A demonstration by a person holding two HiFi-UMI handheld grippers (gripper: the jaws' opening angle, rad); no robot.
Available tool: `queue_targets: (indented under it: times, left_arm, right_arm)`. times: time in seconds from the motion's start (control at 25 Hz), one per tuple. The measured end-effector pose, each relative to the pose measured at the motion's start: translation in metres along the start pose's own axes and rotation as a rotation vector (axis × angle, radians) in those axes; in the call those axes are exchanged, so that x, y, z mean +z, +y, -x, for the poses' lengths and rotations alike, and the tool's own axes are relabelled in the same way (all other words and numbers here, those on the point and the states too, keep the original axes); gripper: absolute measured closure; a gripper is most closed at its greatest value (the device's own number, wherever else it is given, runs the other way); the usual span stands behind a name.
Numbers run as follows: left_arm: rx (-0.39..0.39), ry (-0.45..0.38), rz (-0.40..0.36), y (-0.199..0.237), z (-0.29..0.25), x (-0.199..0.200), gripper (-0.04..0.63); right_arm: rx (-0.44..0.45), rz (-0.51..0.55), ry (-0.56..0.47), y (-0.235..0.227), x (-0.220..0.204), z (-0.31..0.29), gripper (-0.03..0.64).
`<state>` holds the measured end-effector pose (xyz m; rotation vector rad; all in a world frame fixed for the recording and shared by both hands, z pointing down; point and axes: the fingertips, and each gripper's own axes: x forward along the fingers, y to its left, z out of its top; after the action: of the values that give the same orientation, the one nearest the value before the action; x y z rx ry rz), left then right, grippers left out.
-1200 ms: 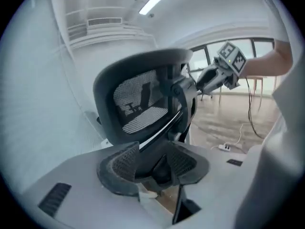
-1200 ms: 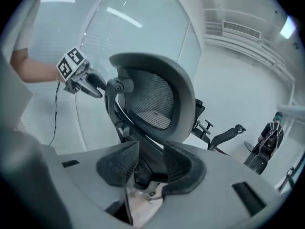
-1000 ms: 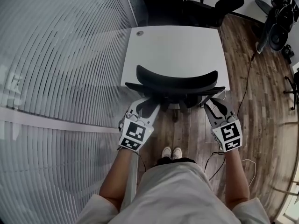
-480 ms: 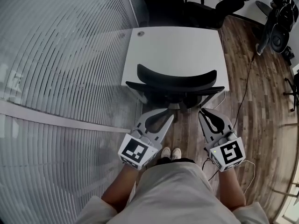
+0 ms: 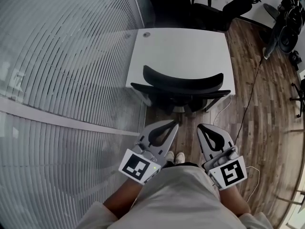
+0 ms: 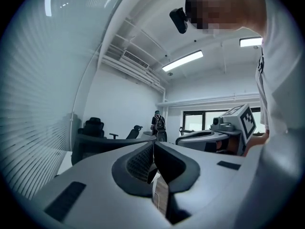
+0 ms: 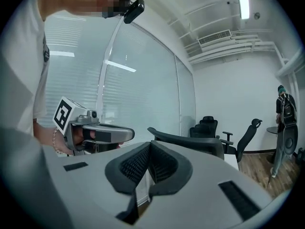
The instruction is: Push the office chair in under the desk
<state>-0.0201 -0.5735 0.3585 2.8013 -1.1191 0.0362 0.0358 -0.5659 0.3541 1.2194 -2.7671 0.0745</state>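
Left tongs (image 5: 175, 124) and right tongs (image 5: 200, 127) (both pinched shut on nothing) hang side by side, neither nearer, and the office chair (image 5: 183, 86) lies straight ahead, clear of them, backrest running left to right against the white worktop's (image 5: 183, 49) near edge.

I hold two grippers: the left gripper (image 5: 174, 125) and the right gripper (image 5: 203, 127). I count one white desk (image 5: 181, 51), one office chair (image 5: 183, 86) at it, two more black chairs beyond, the high-backed chair (image 5: 167, 1) and the armrest chair (image 5: 237, 5), two white shoes (image 5: 169, 155), and one standing person (image 7: 286, 123).
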Motion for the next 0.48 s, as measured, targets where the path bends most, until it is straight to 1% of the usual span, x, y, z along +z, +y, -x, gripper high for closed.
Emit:
queue_targets:
  times: [0.08,0.16,0.32,0.48]
  left_arm:
    - [0.003,-0.023,0.006,-0.004,0.0,0.007,0.557]
    - [0.003,-0.053,0.009,-0.008,0.0,0.017,0.557]
    - [-0.002,-0.051,-0.008,-0.014,0.001,0.027,0.557]
    - [0.0,-0.051,-0.02,-0.014,0.001,0.022,0.557]
  right_arm:
    - [0.005,0.005,-0.003,0.004,0.002,0.002,0.588]
    - [0.001,-0.012,-0.019,0.006,0.009,0.001,0.588]
    - [0.005,0.005,-0.017,0.006,0.017,0.003,0.588]
    - [0.0,-0.006,-0.025,0.006,0.014,0.001,0.588]
